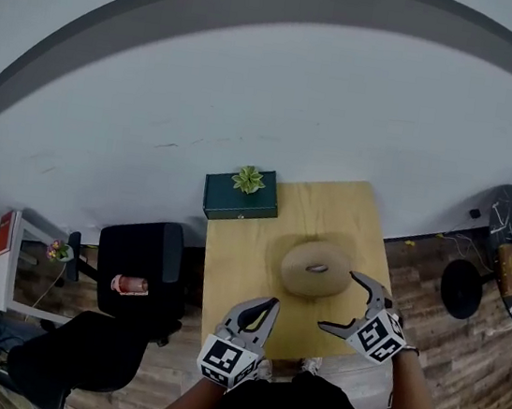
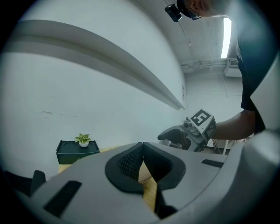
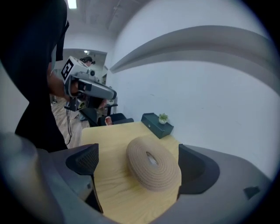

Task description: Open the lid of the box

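A round, woven beige box [image 1: 316, 269] with a small handle on its lid lies on the wooden table [image 1: 237, 272]. My right gripper [image 1: 337, 301] is open at the box's near right side, with nothing between the jaws. In the right gripper view the woven box [image 3: 153, 168] lies just ahead of the right gripper [image 3: 138, 164]. My left gripper [image 1: 267, 306] is shut and empty, near the table's front edge, left of the box. A dark green box [image 1: 241, 199] with a small plant [image 1: 248, 180] on it stands at the far left corner.
A black chair [image 1: 140, 258] with a red-banded cup [image 1: 131, 285] on it stands left of the table. A white wall runs behind the table. A black round stand base [image 1: 461, 289] sits on the wooden floor to the right.
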Motion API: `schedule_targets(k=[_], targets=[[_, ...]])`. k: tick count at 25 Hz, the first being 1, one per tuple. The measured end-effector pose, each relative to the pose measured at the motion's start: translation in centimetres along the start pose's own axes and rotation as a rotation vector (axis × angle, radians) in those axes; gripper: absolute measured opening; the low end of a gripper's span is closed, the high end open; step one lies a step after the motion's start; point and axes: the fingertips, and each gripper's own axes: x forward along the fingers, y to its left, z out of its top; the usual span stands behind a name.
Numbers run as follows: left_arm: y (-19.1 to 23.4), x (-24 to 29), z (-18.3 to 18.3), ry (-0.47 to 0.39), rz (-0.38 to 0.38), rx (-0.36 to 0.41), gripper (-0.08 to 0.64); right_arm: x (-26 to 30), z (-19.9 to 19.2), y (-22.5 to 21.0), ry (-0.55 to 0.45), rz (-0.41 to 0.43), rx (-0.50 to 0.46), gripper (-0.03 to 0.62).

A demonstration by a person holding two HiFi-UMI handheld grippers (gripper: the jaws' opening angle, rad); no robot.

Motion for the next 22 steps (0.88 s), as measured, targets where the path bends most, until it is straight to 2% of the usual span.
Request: schedule_targets(k=[5, 9, 14, 22], targets=[[1.8, -0.3, -1.6, 0.040, 0.067, -0.028, 0.018, 3.7, -2.0, -0.1, 0.132, 0.135, -0.125, 0.551], [2.6, -0.4, -2.2, 0.058, 0.119, -0.059, 0.018, 6.0, -3.6, 0.2, 0.221, 0.221, -0.185, 0.499], [3.3, -0.7, -2.9, 0.044, 0.146, -0.079, 0.018, 8.4, -5.7, 1.3, 0.353, 0.355, -0.245, 0.486], [5.2, -1.8, -3.3, 0.041, 0.227, -0.098, 0.018, 11.1, -7.8, 1.5, 0.473, 0.441, -0.346, 0.471]])
